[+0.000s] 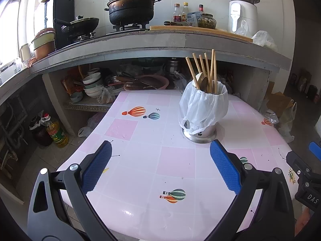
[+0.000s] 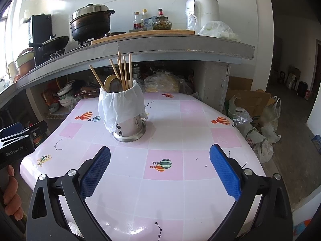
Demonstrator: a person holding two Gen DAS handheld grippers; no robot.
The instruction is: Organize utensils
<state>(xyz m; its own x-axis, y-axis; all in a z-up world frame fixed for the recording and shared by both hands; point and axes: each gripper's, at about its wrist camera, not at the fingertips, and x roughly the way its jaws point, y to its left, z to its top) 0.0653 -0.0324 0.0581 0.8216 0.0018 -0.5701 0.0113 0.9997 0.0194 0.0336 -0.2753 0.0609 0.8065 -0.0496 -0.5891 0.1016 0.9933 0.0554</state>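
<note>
A steel utensil holder (image 1: 202, 118) (image 2: 125, 116), draped in a white plastic bag, stands on the pink tiled table (image 1: 140, 160) (image 2: 180, 180). Several wooden chopsticks (image 1: 202, 68) (image 2: 122, 68) and two spoons (image 1: 203, 83) (image 2: 113, 83) stand upright in it. My left gripper (image 1: 160, 156) is open and empty, above the table in front of the holder. My right gripper (image 2: 160, 160) is open and empty, in front and to the right of the holder. Each gripper's body shows at the edge of the other's view, the right one (image 1: 305, 172) and the left one (image 2: 18, 142).
A concrete counter (image 1: 160, 46) behind the table carries a black pot (image 1: 131, 6), a pan (image 1: 80, 25), bottles and a white appliance (image 1: 242, 14). Bowls (image 1: 92, 84) and pans sit on the shelf below. An oil bottle (image 1: 56, 130) stands on the floor left. Bags and cardboard (image 2: 256, 116) lie right.
</note>
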